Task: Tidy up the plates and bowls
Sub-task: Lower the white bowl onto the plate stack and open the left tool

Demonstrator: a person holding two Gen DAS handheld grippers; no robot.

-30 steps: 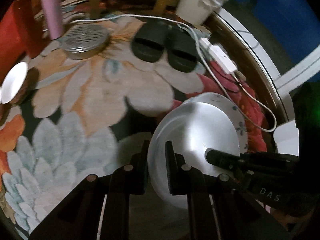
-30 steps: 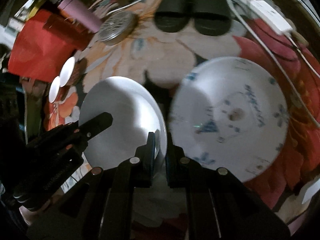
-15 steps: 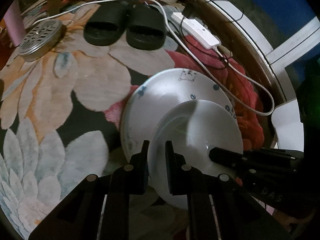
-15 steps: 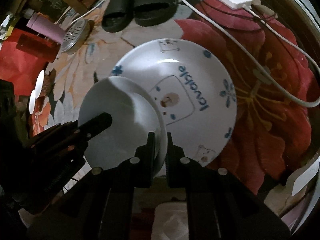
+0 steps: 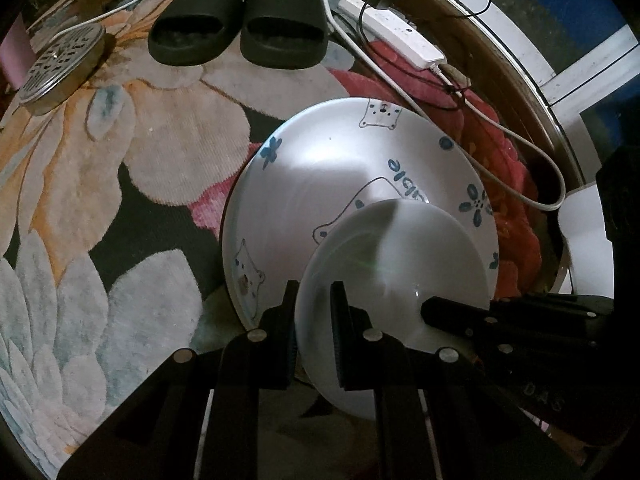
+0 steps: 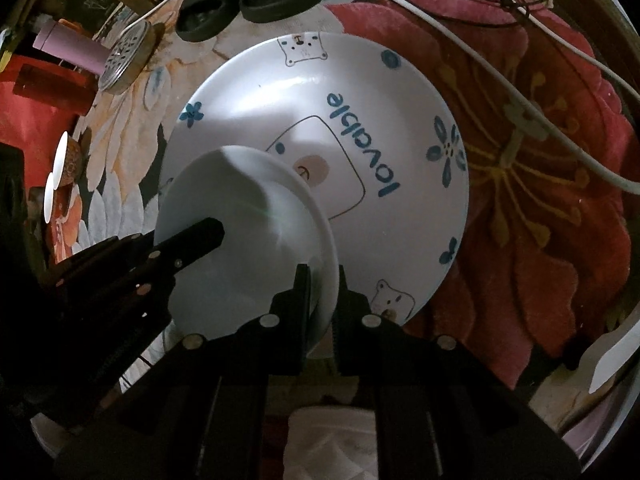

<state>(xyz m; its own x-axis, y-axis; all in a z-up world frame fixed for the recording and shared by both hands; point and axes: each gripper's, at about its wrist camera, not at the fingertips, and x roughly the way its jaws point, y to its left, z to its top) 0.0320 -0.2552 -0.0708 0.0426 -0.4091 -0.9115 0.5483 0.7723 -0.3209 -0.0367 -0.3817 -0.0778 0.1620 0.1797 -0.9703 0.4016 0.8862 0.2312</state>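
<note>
— between the left gripper [image 5: 314,304] fingers, what sits there?
— the near rim of the plain white bowl [image 5: 400,264], fingers nearly closed, one inside the rim and one outside. the right gripper [image 6: 320,284] is pinched down the same way on the opposite rim of that bowl [image 6: 244,236], so both claws grip it together.
— and where is the bowl?
— over the near part of the printed plate [image 5: 320,184], the one with blue flowers, bears and the word "lovable" [image 6: 360,140]. whether the bowl's base touches the plate i cannot tell.
— what lies around?
— the plate rests on a flowered rug [image 5: 120,160]. beyond it a pair of black slippers [image 5: 240,36], a perforated metal lid [image 5: 60,68] to the left, a white power strip [image 5: 396,36] with its cable [image 5: 500,128] curving past the plate's right edge. the right view also shows a pink bottle [image 6: 72,48] and something red [image 6: 36,120] at far left.
— anything in the way?
— each gripper's dark body blocks part of the bowl in the other's view.
— different from a second ago?
— then the bowl hung over bare rug beside the plate; since then it has moved across over the plate, and the plate looms larger in both views. the grip looks unchanged.
</note>
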